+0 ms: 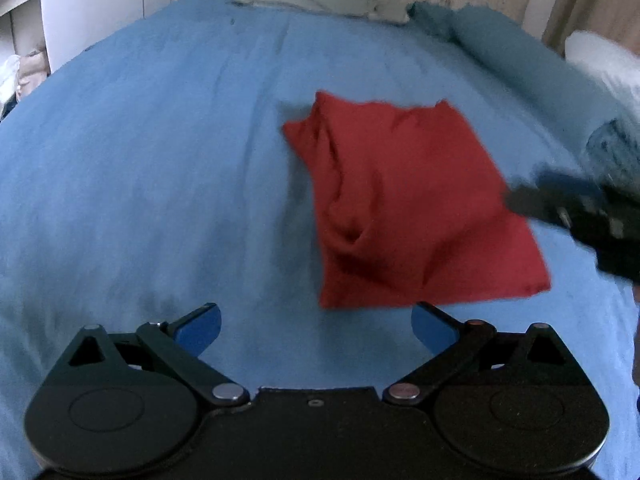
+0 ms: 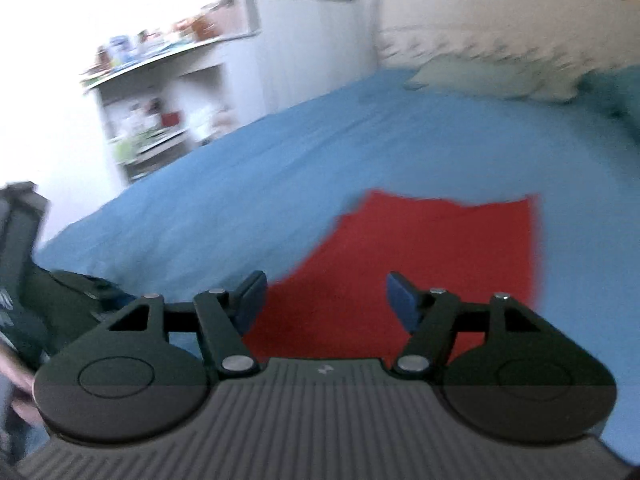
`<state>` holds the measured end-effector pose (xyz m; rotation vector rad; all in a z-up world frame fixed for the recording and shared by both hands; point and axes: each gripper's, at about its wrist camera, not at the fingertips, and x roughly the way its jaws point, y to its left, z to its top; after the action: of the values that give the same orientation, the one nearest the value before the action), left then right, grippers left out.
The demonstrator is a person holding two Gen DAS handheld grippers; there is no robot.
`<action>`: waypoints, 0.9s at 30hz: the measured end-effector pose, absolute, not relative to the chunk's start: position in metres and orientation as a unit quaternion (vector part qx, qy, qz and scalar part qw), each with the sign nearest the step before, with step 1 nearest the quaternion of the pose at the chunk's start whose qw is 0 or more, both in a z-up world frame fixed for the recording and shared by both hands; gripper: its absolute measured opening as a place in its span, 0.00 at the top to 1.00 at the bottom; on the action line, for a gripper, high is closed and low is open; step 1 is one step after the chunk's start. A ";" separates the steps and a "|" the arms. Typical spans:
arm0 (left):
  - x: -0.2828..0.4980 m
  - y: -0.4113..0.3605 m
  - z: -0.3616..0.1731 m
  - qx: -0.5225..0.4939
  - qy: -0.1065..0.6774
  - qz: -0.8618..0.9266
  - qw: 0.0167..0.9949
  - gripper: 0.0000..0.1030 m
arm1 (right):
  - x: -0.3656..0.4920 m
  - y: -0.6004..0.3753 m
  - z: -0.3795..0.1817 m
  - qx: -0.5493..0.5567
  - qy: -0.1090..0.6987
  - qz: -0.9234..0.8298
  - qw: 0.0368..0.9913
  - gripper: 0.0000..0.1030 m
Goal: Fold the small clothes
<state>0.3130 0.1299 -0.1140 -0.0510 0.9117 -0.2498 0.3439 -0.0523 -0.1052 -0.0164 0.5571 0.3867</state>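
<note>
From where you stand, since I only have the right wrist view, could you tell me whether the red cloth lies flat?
Observer: Not quite. In the left wrist view the red cloth has a bunched ridge of folds along its left side.
Operator: Thank you. Is the left gripper holding any of it?
Observer: No. The left gripper is open, with the cloth's near edge just ahead of its fingertips and nothing between them.
Operator: And where is my right gripper relative to the cloth?
Observer: The right gripper is open; in the left view it shows as a dark blurred shape at the cloth's right edge. I cannot tell if it touches.
</note>
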 end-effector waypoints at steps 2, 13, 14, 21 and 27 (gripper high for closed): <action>0.317 0.127 -0.110 -0.033 0.432 -0.113 0.894 0.00 | 0.331 -0.075 -0.108 -0.027 0.270 0.146 0.951 0.20; 0.353 0.117 -0.115 -0.040 0.431 -0.075 0.898 0.00 | 0.324 -0.118 -0.169 -0.078 0.336 0.068 0.936 0.39; 0.354 0.117 -0.115 -0.039 0.431 -0.074 0.898 0.00 | 0.329 -0.117 -0.171 -0.077 0.339 0.063 0.936 0.40; 0.360 0.126 -0.136 -0.016 0.450 -0.044 0.892 0.00 | 0.334 -0.133 -0.188 -0.047 0.353 0.034 0.934 0.42; 0.353 0.131 -0.154 -0.013 0.460 -0.032 0.887 0.00 | 0.328 -0.139 -0.187 -0.044 0.355 0.039 0.933 0.42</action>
<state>0.3527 0.1306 -0.1538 -0.0262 0.9569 -0.0665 0.3279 -0.1395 -0.1875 -0.0909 0.7259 0.0789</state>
